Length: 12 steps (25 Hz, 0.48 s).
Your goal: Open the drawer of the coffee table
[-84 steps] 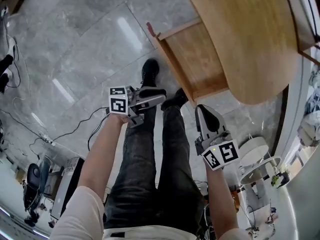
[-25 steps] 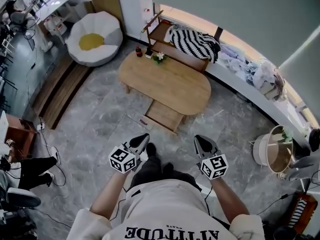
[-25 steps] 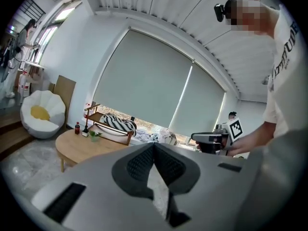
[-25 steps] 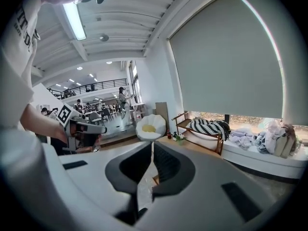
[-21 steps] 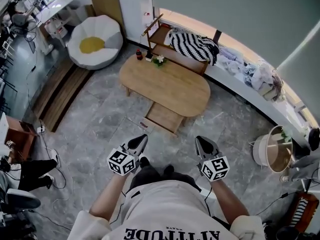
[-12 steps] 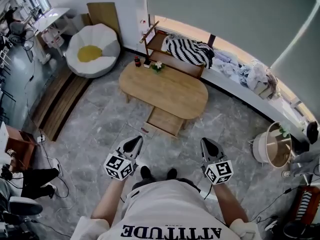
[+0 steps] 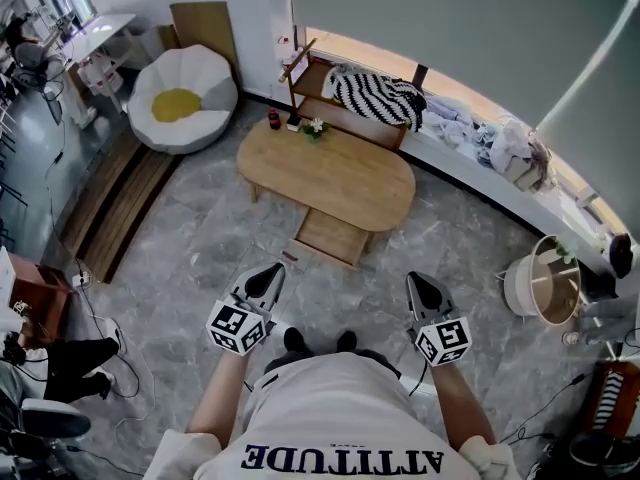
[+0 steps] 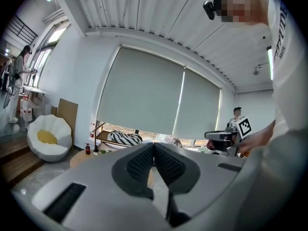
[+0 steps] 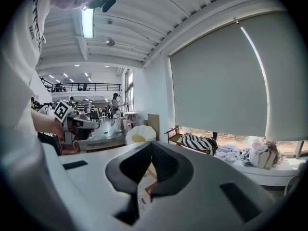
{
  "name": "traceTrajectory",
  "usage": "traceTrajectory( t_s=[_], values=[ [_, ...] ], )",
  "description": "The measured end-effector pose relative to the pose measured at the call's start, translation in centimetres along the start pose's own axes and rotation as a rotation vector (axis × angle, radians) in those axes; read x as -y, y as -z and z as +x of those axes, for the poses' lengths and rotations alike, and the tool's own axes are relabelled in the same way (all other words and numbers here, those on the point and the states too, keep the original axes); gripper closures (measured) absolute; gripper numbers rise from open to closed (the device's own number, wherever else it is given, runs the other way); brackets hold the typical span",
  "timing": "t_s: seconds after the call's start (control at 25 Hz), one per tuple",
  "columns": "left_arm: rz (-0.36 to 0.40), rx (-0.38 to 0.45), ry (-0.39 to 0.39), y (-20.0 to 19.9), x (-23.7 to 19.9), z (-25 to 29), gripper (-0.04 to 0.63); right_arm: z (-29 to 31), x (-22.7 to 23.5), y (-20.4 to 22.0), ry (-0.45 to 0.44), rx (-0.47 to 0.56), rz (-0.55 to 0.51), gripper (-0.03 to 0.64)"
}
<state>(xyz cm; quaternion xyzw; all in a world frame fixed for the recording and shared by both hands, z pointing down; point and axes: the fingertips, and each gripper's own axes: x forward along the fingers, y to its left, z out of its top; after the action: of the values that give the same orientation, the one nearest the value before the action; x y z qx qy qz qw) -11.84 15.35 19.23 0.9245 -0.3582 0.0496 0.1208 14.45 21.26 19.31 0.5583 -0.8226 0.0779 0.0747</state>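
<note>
While we hold the left gripper point(image 7: 268, 276) and right gripper point(image 7: 420, 280) pressed shut on nothing, the open drawer point(image 7: 330, 236) sits well ahead, across wide floor point(image 7: 200, 228).

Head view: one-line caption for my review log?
Person stands facing the coffee table, drawer pulled open, left gripper and right gripper held out front, shut and empty.

Far to my left a white beanbag seat point(image 7: 183, 98) with a yellow centre sits on the grey marble floor point(image 7: 190, 238). A wooden board point(image 7: 205, 23) leans on the wall behind it. Far ahead a black-and-white striped blanket point(image 7: 375, 95) lies on a wooden bench point(image 7: 312, 80). Clothes point(image 7: 505, 143) pile along the ledge to its right. A round white basket point(image 7: 515, 293) stands at my right.
</note>
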Motion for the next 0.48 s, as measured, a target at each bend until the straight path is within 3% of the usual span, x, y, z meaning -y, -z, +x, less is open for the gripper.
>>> traceTrajectory(
  t_s=[0.48],
  values=[
    [-0.002, -0.011, 0.020, -0.25, -0.65, 0.23, 0.575, -0.25, 0.15, -0.37, 0.023, 0.006, 0.010, 0.599]
  ],
)
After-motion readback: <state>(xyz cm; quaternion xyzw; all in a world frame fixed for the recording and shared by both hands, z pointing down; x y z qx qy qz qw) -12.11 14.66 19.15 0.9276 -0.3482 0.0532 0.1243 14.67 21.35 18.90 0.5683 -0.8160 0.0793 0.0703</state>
